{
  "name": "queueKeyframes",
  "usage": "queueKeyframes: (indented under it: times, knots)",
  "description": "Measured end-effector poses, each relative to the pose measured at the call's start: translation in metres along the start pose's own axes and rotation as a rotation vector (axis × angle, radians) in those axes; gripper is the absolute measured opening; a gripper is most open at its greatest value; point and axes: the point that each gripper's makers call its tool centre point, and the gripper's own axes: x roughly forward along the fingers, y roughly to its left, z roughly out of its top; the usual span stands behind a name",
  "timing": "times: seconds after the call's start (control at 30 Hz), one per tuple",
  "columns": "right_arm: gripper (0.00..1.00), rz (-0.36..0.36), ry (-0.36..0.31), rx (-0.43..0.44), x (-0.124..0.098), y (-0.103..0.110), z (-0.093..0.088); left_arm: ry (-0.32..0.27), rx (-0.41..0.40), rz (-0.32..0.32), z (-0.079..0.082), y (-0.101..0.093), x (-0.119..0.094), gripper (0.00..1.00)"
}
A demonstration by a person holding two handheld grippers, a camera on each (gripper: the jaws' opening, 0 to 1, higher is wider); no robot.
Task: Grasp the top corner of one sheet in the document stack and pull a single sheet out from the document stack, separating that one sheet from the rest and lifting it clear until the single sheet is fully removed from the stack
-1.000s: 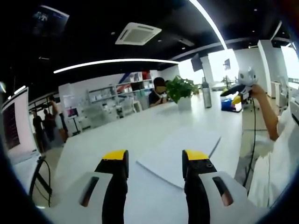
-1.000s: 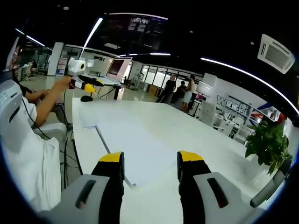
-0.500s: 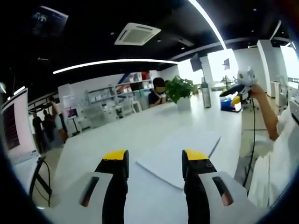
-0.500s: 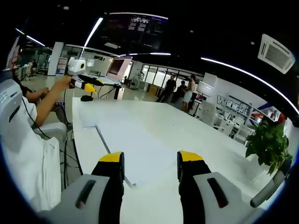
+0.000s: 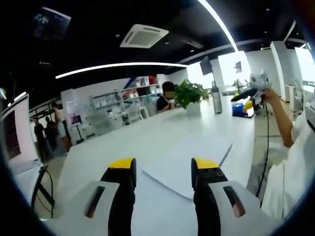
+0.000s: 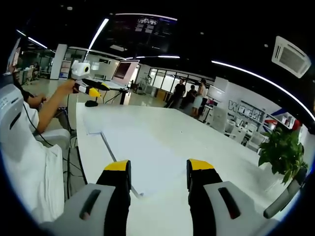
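Jaws apart on my left gripper [image 5: 163, 166] and right gripper [image 6: 159, 168], both above the document stack [image 5: 189, 160] lying flat on the white bench [image 6: 197, 135], touching nothing.

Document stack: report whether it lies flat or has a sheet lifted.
Flat. The document stack rests level on the white table, no corner raised.

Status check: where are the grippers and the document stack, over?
Left gripper and right gripper open, above the table. Document stack flat on white table, untouched. Nothing in the way.
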Motion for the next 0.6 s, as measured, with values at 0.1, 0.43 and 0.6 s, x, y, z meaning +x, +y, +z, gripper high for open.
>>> queueKeyframes:
  times: [0.1, 0.43, 0.6]
  knots:
    - [0.45, 0.000, -0.001, 0.000, 0.0002, -0.0002, 0.0003, 0.001, 0.001, -0.002, -0.0002, -0.0006, 0.0013, 0.45]
    - [0.45, 0.000, 0.000, -0.001, 0.0005, -0.0013, 0.0010, 0.003, 0.004, -0.007, 0.0004, -0.0014, 0.0022, 0.45]
    - [0.45, 0.000, -0.001, 0.000, 0.0003, -0.0018, 0.0014, 0.004, 0.005, -0.008, 0.0004, -0.0018, 0.0026, 0.45]
